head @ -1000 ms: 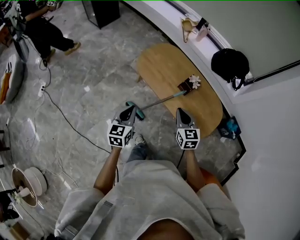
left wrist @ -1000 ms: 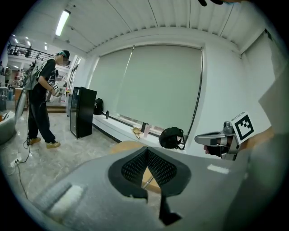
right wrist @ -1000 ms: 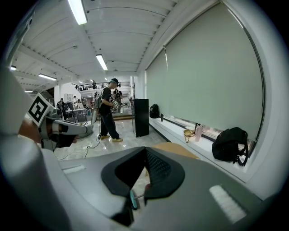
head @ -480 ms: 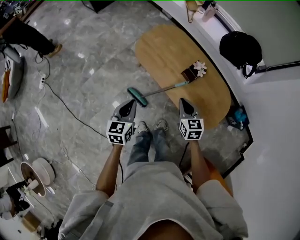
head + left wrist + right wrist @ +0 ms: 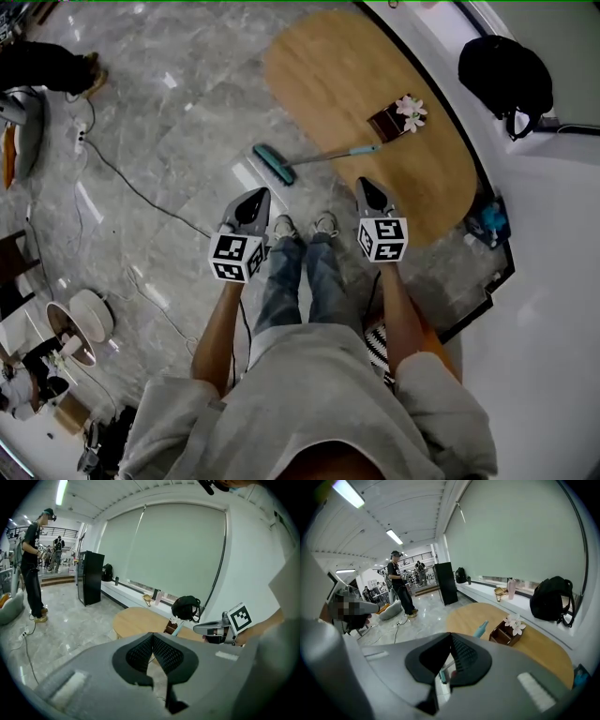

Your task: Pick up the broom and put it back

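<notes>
The broom (image 5: 319,157) has a teal head (image 5: 274,164) on the grey marble floor. Its thin handle slants up to a teal grip (image 5: 366,149) that rests on the edge of the oval wooden table (image 5: 328,66). My left gripper (image 5: 258,194) hangs shut and empty just short of the broom head. To the right, my right gripper (image 5: 365,184) is also shut and empty, a little short of the teal grip. The left gripper view shows shut jaws (image 5: 152,635) and the teal grip (image 5: 174,629) beyond. The right gripper view shows its shut jaws (image 5: 451,635) and the grip (image 5: 480,629) ahead.
A brown box with white flowers (image 5: 396,117) stands on the table. A black backpack (image 5: 506,73) sits on the white ledge behind. My shoes (image 5: 302,226) stand between the grippers. A cable (image 5: 141,192) crosses the floor at left, near another person (image 5: 42,66).
Both grippers have come down, still shut. In the head view the broom and table have slid upward, away from the gripper tips, and my legs and shoes have come into sight.
</notes>
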`<state>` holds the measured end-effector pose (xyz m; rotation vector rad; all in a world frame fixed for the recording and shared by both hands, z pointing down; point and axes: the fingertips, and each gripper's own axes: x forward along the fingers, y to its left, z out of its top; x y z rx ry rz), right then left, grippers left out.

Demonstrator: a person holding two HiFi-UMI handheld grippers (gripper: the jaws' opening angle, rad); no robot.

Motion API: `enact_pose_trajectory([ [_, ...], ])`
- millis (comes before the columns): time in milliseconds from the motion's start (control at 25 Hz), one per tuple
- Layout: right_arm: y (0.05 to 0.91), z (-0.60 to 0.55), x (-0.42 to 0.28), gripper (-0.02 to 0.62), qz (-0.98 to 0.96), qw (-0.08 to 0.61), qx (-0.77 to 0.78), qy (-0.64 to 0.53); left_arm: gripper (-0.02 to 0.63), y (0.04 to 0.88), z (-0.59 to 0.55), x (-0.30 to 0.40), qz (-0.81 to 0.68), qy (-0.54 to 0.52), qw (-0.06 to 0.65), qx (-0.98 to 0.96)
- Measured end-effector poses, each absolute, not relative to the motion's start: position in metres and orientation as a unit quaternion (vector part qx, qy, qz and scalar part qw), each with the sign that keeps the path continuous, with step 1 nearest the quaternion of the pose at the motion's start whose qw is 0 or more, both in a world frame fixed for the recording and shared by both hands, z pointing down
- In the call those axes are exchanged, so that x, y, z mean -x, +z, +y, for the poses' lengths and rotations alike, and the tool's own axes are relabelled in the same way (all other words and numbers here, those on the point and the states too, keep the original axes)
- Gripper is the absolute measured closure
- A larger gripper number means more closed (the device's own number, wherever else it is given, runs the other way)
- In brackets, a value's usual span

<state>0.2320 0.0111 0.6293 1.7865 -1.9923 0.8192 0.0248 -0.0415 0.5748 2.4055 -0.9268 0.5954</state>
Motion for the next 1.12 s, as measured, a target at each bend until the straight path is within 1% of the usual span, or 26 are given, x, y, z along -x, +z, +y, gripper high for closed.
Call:
enact_pose_trajectory([
  [80, 0.644, 0.008, -0.234, 0.592, -0.704, 0.166, -0.622, 0.300, 0.603, 0.585, -0.041, -0.027, -0.341, 0.223, 0.252, -0.878],
  [240, 0.669, 0.002, -0.233, 0.470, -0.712, 0.142, -0.605, 0.327, 0.603, 0.602, -0.037, -0.031, -0.339, 0.233, 0.258, -0.874],
  [320, 0.683, -0.002, -0.236, 0.439, -0.707, 0.136, -0.607, 0.335, 0.603, 0.609, -0.038, -0.033, -0.338, 0.236, 0.260, -0.873],
  [400, 0.698, -0.006, -0.239, 0.422, -0.702, 0.136, -0.609, 0.344, 0.603, 0.617, -0.039, -0.036, -0.335, 0.239, 0.261, -0.873],
  [640, 0.740, -0.017, -0.248, 0.416, -0.694, 0.146, -0.606, 0.361, 0.603, 0.638, -0.036, -0.040, -0.329, 0.249, 0.268, -0.871],
  [1000, 0.778, -0.044, -0.250, 0.417, -0.691, 0.132, -0.607, 0.370, 0.603, 0.668, -0.025, -0.028, -0.332, 0.271, 0.280, -0.859],
  [1120, 0.784, -0.050, -0.248, 0.433, -0.690, 0.128, -0.608, 0.370, 0.603, 0.675, -0.020, -0.023, -0.333, 0.278, 0.282, -0.855],
])
